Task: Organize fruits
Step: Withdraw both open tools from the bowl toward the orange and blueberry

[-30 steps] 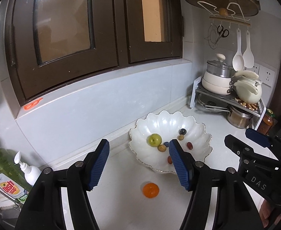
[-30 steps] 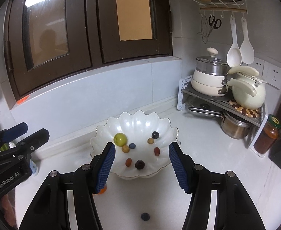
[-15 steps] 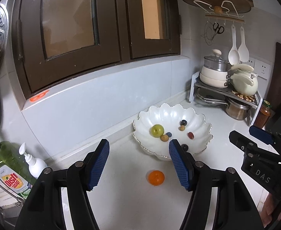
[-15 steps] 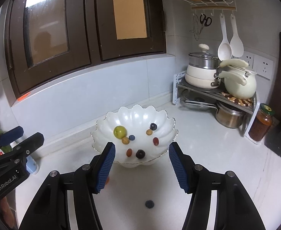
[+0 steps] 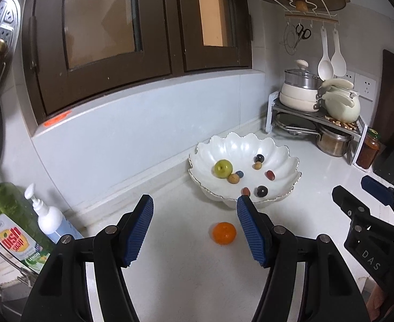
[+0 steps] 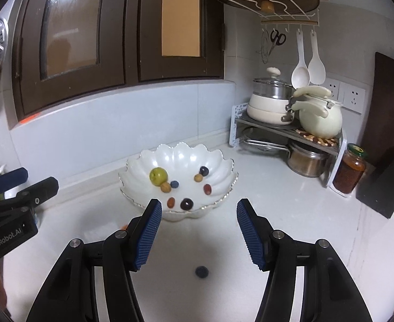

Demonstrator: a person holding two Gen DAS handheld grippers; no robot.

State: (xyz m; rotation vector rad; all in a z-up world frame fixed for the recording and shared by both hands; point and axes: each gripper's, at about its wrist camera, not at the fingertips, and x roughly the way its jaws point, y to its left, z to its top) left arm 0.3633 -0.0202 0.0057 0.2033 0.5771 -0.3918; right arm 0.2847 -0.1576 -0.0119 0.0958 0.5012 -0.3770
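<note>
White and scalloped, the bowl [image 5: 291, 166] sits on the pale tabletop [image 5: 186, 281] ahead of both pairs of fingers, holding a green fruit [image 5: 223, 168], a blueberry [image 5: 239, 174], a tan fruit [image 5: 233, 179], two dark grapes, and several small reddish and tan pieces. The left gripper [image 5: 195, 230] has its blue-padded fingers [image 5: 139, 230] spread wide with nothing between them; an orange fruit [image 5: 224, 233] lies on the tabletop just inside the right-hand finger, short of the bowl. The right gripper [image 6: 197, 234] is likewise wide open and holds nothing; a loose blueberry [image 6: 201, 271] lies on the tabletop between its fingers [image 6: 147, 234], nearer than the bowl [image 6: 223, 185]. Left of the left fingers stand a green dish-soap bottle [image 5: 8, 225] and a white pump dispenser [image 5: 47, 217].
</note>
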